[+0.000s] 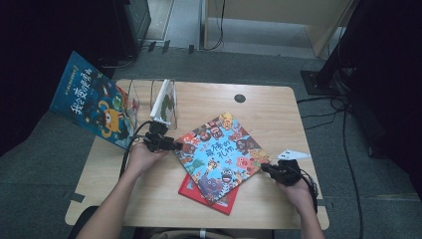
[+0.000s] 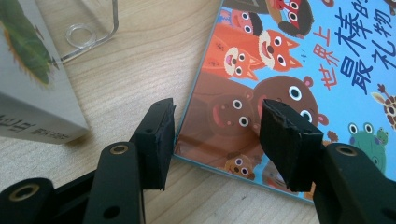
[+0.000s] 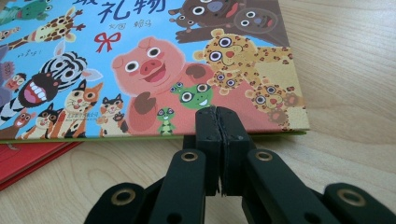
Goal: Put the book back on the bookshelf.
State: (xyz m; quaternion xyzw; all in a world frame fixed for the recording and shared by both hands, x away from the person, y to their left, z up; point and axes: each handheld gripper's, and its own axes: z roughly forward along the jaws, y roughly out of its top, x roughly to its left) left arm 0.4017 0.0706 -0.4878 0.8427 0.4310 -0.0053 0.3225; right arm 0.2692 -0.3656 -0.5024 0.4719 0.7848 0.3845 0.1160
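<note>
A blue picture book [image 1: 221, 152] with cartoon animals on its cover lies askew in the middle of the wooden table [image 1: 278, 114], on top of a red book [image 1: 199, 194]. My left gripper [image 1: 171, 145] is at the blue book's left corner. In the left gripper view it is open [image 2: 217, 112], one jaw over bare wood and the other over the cover [image 2: 303, 70]. My right gripper [image 1: 263, 168] is at the book's right corner. In the right gripper view it is shut [image 3: 217, 112] with nothing between the jaws, its tips at the edge of the blue book [image 3: 140, 60]. The red book [image 3: 28, 154] peeks out underneath.
A clear acrylic book stand [image 1: 144, 94] stands at the table's back left with a white book [image 1: 164, 102] upright in it. A large blue book [image 1: 92, 99] leans off the table's left side. A round cable hole [image 1: 240, 98] sits near the back edge.
</note>
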